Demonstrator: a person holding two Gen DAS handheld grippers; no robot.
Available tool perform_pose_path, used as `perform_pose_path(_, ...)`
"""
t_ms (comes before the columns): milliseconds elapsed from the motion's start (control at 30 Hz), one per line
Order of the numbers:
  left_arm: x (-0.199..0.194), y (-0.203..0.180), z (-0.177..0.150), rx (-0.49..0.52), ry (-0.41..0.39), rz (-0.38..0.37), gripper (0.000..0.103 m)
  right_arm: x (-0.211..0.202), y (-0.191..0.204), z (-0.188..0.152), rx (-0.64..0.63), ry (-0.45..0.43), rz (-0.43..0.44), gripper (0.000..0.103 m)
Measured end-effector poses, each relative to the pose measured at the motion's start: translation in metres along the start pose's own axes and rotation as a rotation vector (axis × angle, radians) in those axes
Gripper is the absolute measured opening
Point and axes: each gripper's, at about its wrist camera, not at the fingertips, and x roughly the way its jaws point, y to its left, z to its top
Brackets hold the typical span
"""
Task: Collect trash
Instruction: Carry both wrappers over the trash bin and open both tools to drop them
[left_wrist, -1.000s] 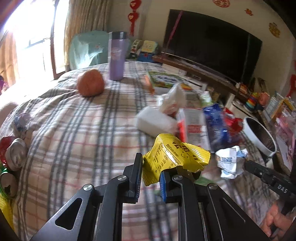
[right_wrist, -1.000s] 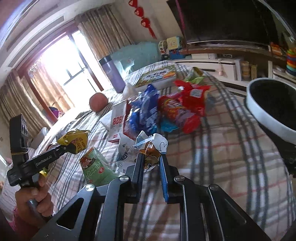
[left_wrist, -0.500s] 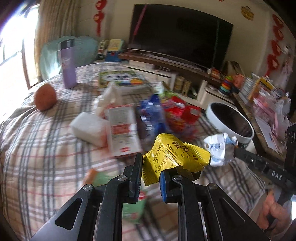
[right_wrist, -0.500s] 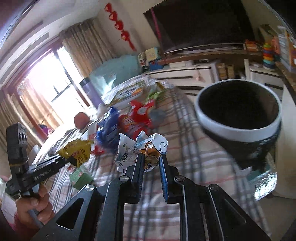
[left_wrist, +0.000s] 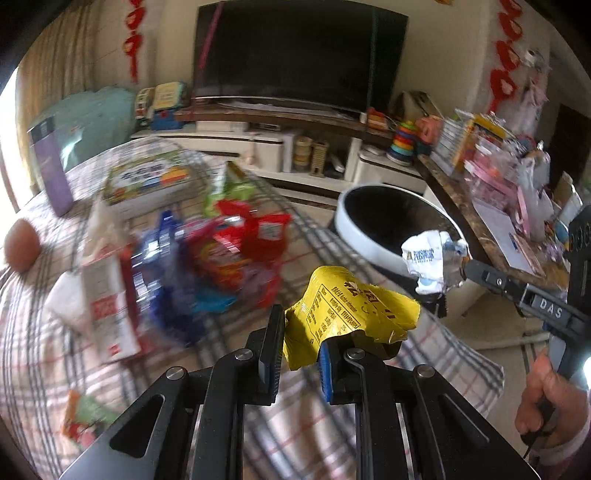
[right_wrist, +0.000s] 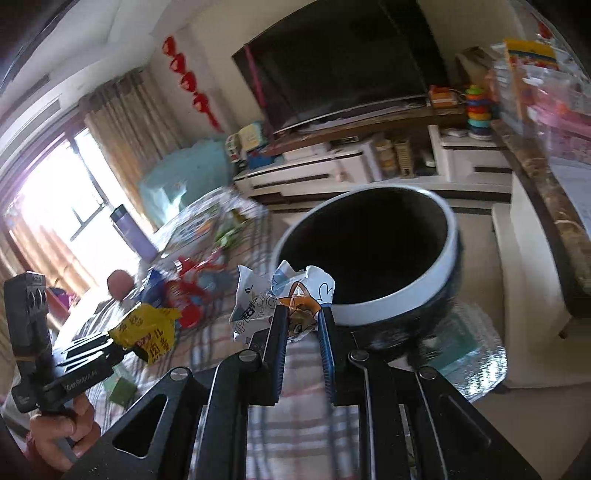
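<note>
Plaid table (left_wrist: 461, 354): snack packets (left_wrist: 236, 254) beside bin (right_wrist: 399, 306), nothing between.

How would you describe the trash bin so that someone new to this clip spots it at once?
Start at the big dark television on the far wall, then drop to the near edge of the plaid-covered table. The trash bin stands just beyond it: a round black container with a white rim, the only open-topped vessel there.

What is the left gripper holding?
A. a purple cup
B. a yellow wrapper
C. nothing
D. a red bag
B: the left gripper is shut on a crumpled yellow wrapper with black print, carried above the checked cloth, while the right gripper holds a white wrapper near the trash bin.
</note>
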Motion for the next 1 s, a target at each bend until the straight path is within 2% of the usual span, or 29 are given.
perform_pose_path(533,0.086,-0.04,0.076,0.118,0.036,-0.043,0.016,0.003,-0.051,0.037,0.025,-0.023,-0.078,0.017)
perform_pose_path(1000,0.135,-0.067,0.099,0.142,0.062,-0.044,0.016,0.018,-0.067,0.053,0.027,-0.012,-0.095,0.017)
